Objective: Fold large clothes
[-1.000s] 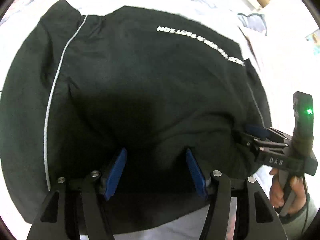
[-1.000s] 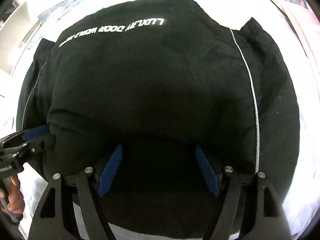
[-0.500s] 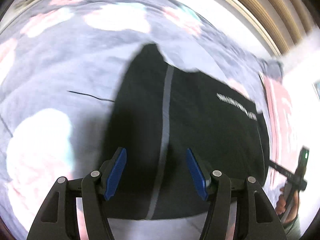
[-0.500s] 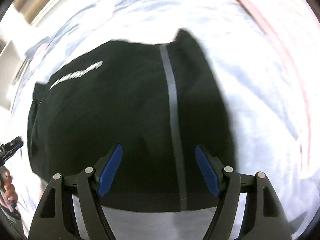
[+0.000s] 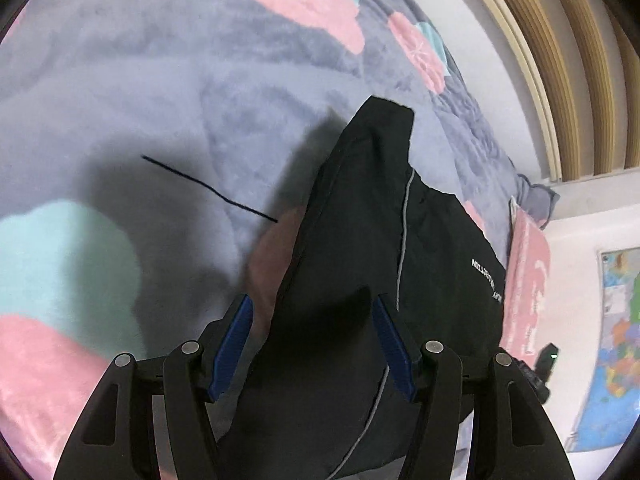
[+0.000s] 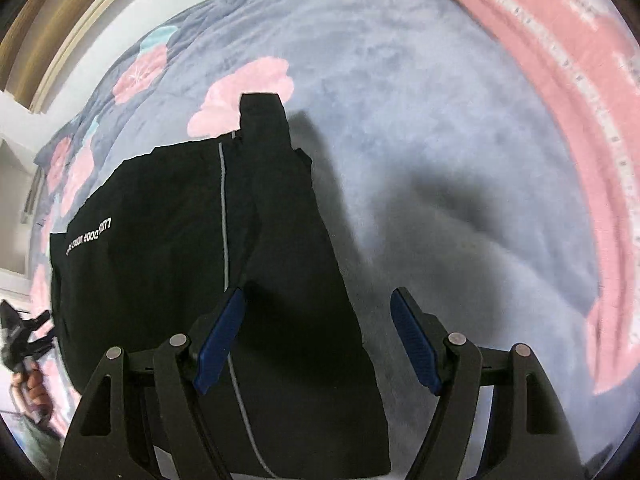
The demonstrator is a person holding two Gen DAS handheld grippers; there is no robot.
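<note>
A black jacket (image 5: 360,264) with thin grey piping and white lettering lies flat on the bed; it also shows in the right wrist view (image 6: 168,264). My left gripper (image 5: 312,344) is open, hovering over the jacket's left side, with cloth between the blue pads but not pinched. My right gripper (image 6: 316,340) is open over the jacket's right edge, its left pad over cloth and its right pad over the blanket. The right gripper shows small at the left view's lower right (image 5: 546,360); the left gripper and hand show at the right view's left edge (image 6: 24,336).
The bed is covered by a grey-blue blanket (image 5: 160,80) with pink and teal flowers. A thin black thread (image 5: 208,188) lies on it left of the jacket. A pink cloth (image 6: 560,60) lies along the right. A wooden headboard (image 5: 560,60) and a wall map (image 5: 616,340) stand beyond.
Both grippers have pulled back and apart, from the jacket's middle to its left and right sides. The views now show much more blanket. Both stay open.
</note>
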